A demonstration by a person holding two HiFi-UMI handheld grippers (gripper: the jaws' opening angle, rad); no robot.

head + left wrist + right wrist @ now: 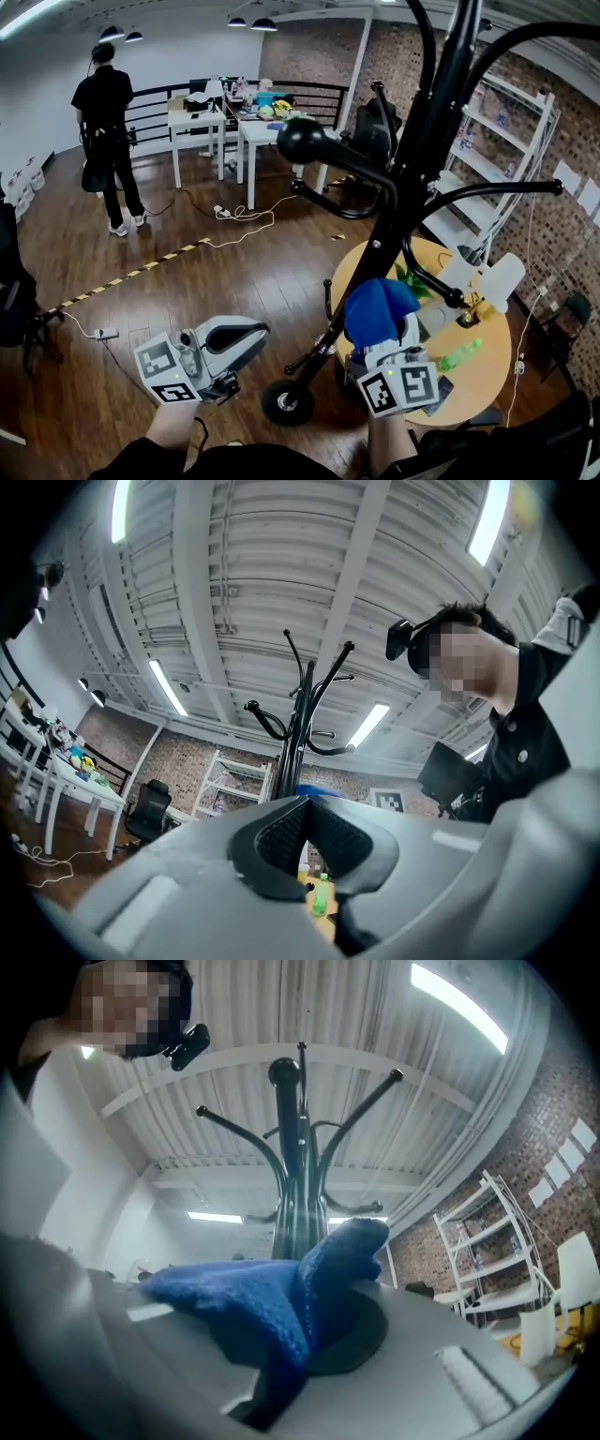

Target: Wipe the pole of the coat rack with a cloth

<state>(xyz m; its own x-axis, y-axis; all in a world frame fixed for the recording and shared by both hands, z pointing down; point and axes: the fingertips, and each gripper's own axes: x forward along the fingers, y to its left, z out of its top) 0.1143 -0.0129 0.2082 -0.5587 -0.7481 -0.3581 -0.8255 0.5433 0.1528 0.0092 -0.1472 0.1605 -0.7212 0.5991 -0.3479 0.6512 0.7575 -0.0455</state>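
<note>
Cloth (375, 309) and coat rack stood toward the right of the room, so I'll take the scene from the left. Far back on the left of the wooden floor (234, 272) a person (108, 131) in dark clothes stood facing away, beside white tables (202, 117) piled with odds and ends. A strip of yellow-and-black tape (131, 274) ran across the boards. Nearer, the left gripper (307, 803) was held low over the floor, well apart from the rack, with its jaws pressed together and nothing between them. Next came the round foot (286, 401) of the coat rack, and from it the black pole (412, 187) rose with its curved hooks spreading at the top. The right gripper (314, 1335) had its jaws clamped on the blue cloth, which bulged out above them. The cloth sat at the lower part of the pole, hard beside it; I could not tell whether it touched. Behind the rack was a round wooden table (487, 389), with a green bottle (459, 354) toward the right edge of its tabletop. White shelving (511, 141) stood against the brick wall on the far right.
</note>
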